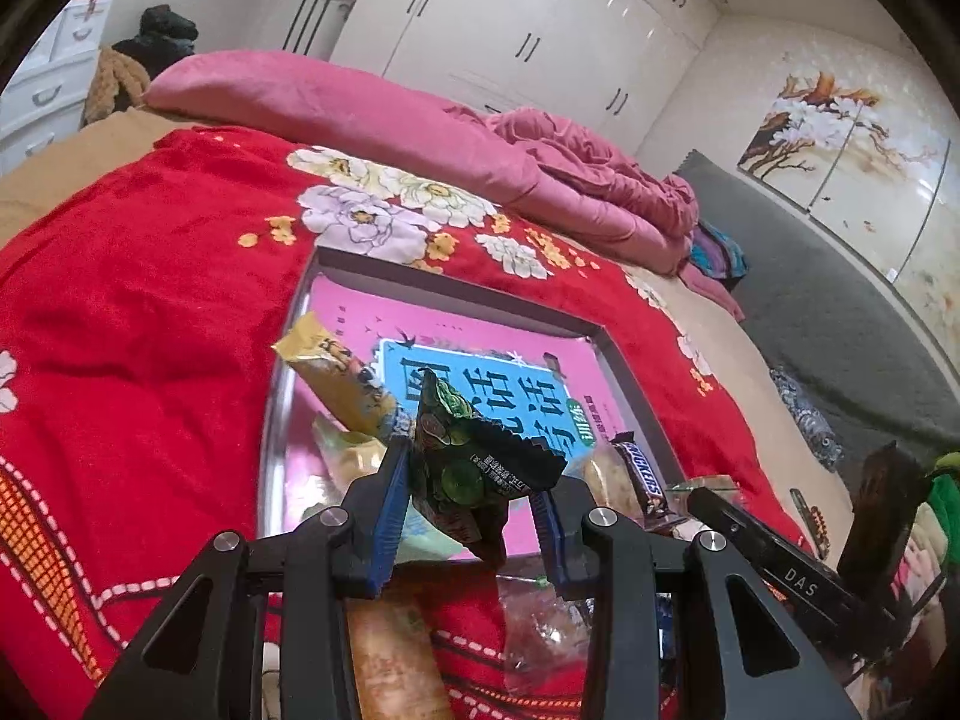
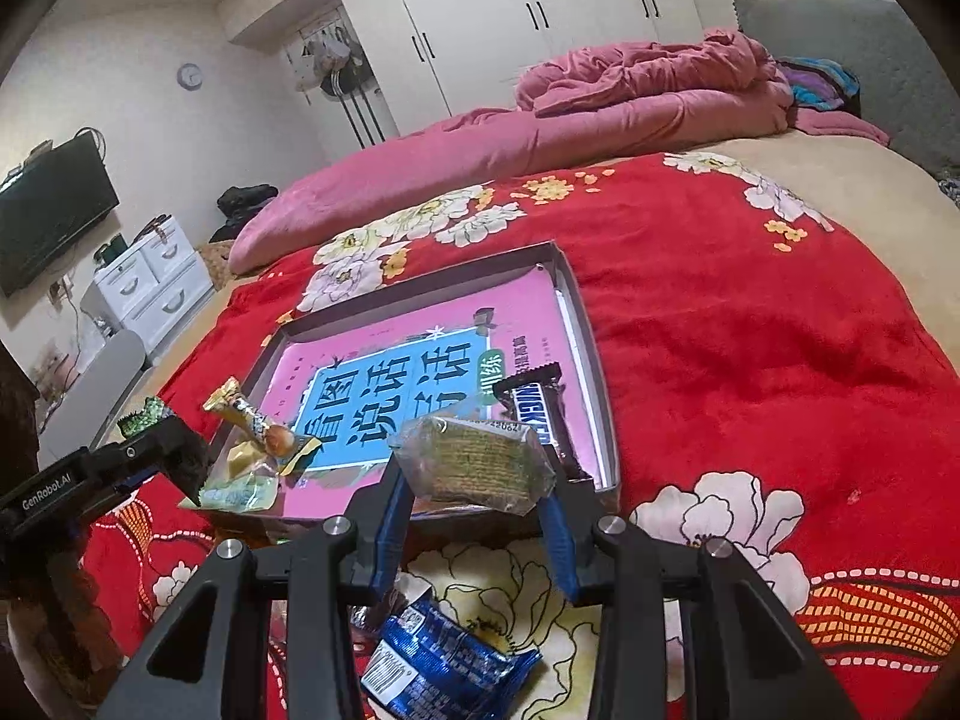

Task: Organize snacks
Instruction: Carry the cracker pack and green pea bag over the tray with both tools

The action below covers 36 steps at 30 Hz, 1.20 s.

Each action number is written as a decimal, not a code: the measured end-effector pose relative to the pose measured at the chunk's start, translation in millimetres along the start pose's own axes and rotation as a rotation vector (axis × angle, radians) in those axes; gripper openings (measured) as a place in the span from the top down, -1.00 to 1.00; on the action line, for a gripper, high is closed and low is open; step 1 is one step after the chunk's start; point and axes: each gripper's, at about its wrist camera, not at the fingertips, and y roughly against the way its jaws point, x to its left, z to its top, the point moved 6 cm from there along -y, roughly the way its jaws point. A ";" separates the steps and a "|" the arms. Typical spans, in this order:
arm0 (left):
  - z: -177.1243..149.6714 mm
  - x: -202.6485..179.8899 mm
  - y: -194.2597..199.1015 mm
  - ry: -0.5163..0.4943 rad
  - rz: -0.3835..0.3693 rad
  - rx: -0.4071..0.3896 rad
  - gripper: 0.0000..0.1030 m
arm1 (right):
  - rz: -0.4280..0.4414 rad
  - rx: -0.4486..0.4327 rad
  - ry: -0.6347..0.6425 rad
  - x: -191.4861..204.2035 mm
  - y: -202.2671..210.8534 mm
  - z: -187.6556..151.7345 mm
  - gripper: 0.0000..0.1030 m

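Left gripper [image 1: 474, 501] clamps green packet [image 1: 468, 456]; right gripper [image 2: 474, 495] clamps biscuit pack [image 2: 474, 462], both over tray [image 2: 594, 360]; chocolate bar [image 2: 540, 408] inside; blue packet [image 2: 438, 666] near on red blanket [image 2: 750, 360].

I see a plush red blanket [image 2: 750, 348] under a shiny metal tray [image 2: 591, 354] lined with a glossy paper book [image 2: 420, 324]. My wrappers: crinkly green foil [image 1: 462, 468], clear plastic over rough crackers [image 2: 474, 462].

Red floral blanket [image 2: 750, 360] (on a bed), shallow tray [image 2: 594, 354], blue packet [image 2: 432, 666]
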 end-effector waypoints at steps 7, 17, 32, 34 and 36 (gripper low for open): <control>-2.1 -6.5 -14.1 -0.019 -0.013 0.029 0.24 | -0.017 -0.002 -0.009 -6.3 -4.3 3.5 0.22; -4.7 -13.3 -32.2 -0.036 -0.033 0.070 0.24 | -0.034 0.005 -0.014 -9.3 -11.6 5.4 0.22; -9.6 -2.7 -51.4 -0.022 0.005 0.122 0.24 | -0.049 0.016 -0.010 -8.5 -22.8 7.7 0.22; -9.9 -2.4 -53.1 -0.021 0.004 0.127 0.24 | -0.050 0.020 -0.013 -8.9 -25.2 7.9 0.22; -11.0 -3.1 -54.4 -0.022 0.003 0.133 0.24 | -0.053 0.021 -0.012 -8.9 -27.0 8.4 0.22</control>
